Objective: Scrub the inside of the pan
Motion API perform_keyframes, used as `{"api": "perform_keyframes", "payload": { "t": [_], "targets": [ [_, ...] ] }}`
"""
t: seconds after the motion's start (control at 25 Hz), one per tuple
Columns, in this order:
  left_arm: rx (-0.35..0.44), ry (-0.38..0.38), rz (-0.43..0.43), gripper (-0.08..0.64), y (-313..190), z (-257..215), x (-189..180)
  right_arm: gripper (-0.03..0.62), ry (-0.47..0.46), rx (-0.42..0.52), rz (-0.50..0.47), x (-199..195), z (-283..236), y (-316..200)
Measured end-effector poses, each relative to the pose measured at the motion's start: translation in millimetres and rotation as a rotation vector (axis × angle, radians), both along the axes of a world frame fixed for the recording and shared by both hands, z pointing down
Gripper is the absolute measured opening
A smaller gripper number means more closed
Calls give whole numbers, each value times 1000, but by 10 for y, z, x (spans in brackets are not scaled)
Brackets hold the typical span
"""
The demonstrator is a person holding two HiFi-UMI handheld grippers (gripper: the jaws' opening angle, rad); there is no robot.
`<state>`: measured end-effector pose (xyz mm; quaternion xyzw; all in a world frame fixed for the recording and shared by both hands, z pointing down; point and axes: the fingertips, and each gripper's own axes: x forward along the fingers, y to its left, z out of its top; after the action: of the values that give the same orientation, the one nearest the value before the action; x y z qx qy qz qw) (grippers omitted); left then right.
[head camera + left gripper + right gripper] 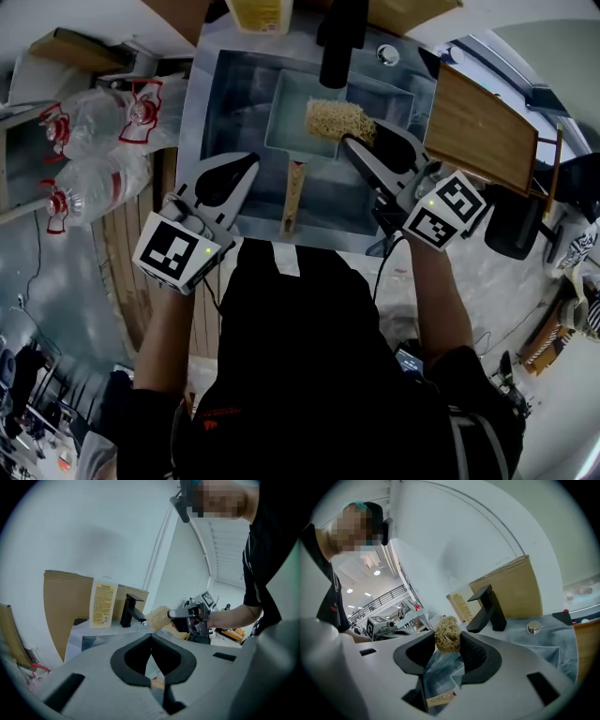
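Pan (295, 117) sits down in the sink (225, 94), a pale rectangular one. Its long axis runs away from the person and its wooden handle (293, 192) points straight back toward them. From where the person stands, the pan is ahead and slightly left of the right gripper (361, 139), and ahead and to the right of the left gripper (248, 164).

The right gripper is clearly the nearer of the two. Its tips are over the pan's near right corner, clamped on a straw-coloured scrubber (337, 119) that lies over the right side of the pan. I can't tell whether the scrubber is pressing on the metal yet. In the right gripper view the jaws are closed tight on the scrubber (447, 633), and the pan (440, 667) shows below them.

The left gripper hangs over the near left part of the sink, beside the handle and apart from it. Its jaws are closed tip to tip with nothing between them.

My guess is that the scrubbing will be short strokes along the pan's length and across to its left side. The pan looks free to slide, so the left gripper may need to take the handle and steady it. The black tap (336, 47) stands at the far end of the pan, which leaves less room for strokes there.
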<state>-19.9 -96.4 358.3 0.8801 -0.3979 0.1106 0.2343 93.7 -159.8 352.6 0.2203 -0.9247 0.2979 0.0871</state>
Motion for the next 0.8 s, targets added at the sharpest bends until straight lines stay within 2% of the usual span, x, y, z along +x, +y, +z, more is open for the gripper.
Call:
{"api": "perform_keyframes", "payload": {
  "t": [0.8],
  "targets": [
    [-67, 12, 27, 18, -166, 605, -232, 169, 170, -54, -20, -438, 1279, -349]
  ]
}}
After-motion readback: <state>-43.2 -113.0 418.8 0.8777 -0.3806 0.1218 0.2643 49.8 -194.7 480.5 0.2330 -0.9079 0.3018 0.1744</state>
